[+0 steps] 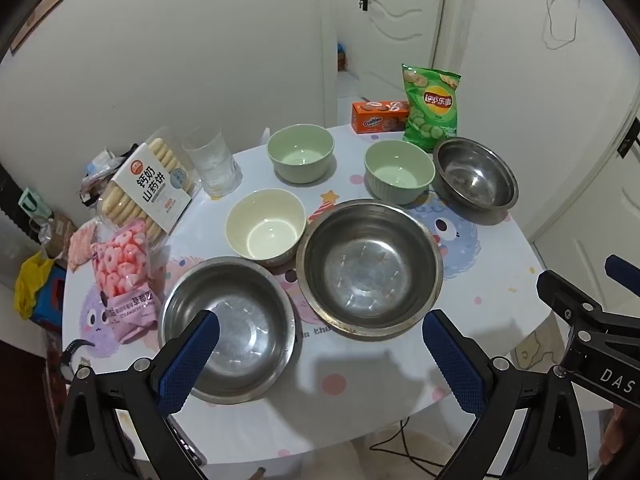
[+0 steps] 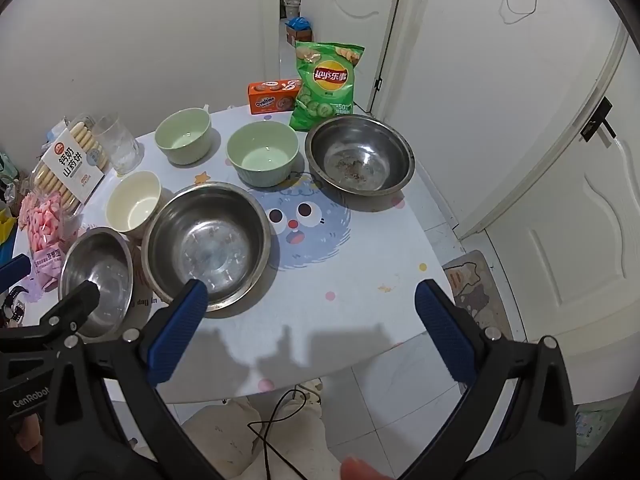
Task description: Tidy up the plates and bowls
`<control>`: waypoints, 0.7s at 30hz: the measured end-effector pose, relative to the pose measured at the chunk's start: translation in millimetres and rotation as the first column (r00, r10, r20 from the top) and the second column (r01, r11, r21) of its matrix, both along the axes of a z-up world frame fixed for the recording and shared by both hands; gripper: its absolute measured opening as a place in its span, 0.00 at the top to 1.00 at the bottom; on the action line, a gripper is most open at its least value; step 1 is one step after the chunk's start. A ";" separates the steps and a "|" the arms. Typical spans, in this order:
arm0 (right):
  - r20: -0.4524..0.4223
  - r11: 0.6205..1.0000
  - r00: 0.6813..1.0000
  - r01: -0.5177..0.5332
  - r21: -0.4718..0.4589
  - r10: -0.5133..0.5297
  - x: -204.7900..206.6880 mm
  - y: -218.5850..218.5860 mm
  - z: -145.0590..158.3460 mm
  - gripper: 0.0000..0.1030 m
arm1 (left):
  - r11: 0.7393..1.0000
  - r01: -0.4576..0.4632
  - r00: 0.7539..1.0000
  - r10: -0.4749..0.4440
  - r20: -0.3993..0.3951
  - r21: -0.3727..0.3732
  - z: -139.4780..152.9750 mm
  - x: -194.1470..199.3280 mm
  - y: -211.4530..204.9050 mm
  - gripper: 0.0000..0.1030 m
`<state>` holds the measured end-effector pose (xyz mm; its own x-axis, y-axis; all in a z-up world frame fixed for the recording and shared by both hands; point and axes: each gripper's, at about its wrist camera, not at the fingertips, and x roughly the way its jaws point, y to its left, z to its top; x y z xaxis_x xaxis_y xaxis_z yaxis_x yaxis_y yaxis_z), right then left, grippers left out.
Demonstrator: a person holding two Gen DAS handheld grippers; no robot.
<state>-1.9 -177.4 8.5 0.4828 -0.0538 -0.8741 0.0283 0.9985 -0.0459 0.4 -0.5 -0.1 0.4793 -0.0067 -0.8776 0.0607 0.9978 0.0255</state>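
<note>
Presently, nearest: left gripper and right gripper, both spread wide, holding nothing. Beyond, around the large steel bowl: small steel bowl near-left, cream bowl far-left, two green bowls and a third steel bowl beyond. Likely opening step, nothing nested; next calls for gripping a small bowl's rim.

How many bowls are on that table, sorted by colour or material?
Steel bowls: 3, the big one in the middle, a smaller one near the left gripper, and one by the chip bag.
Green bowls: 2, one at the back, one to its right.
Cream bowls: 1.
Total: 6 bowls, all lying apart, none stacked.
</note>
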 end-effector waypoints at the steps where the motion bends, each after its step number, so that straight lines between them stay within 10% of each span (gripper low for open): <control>1: -0.001 1.000 1.000 0.002 0.013 -0.002 0.0 -0.9 0.0 0.00 | 1.000 0.002 1.000 -0.002 0.001 0.001 0.1 0.1 -0.5 0.00; 21: -0.007 1.000 1.000 0.001 0.002 -0.001 -0.1 -0.7 -3.7 0.00 | 1.000 -0.009 1.000 0.009 0.003 0.000 -0.6 -0.7 1.1 0.00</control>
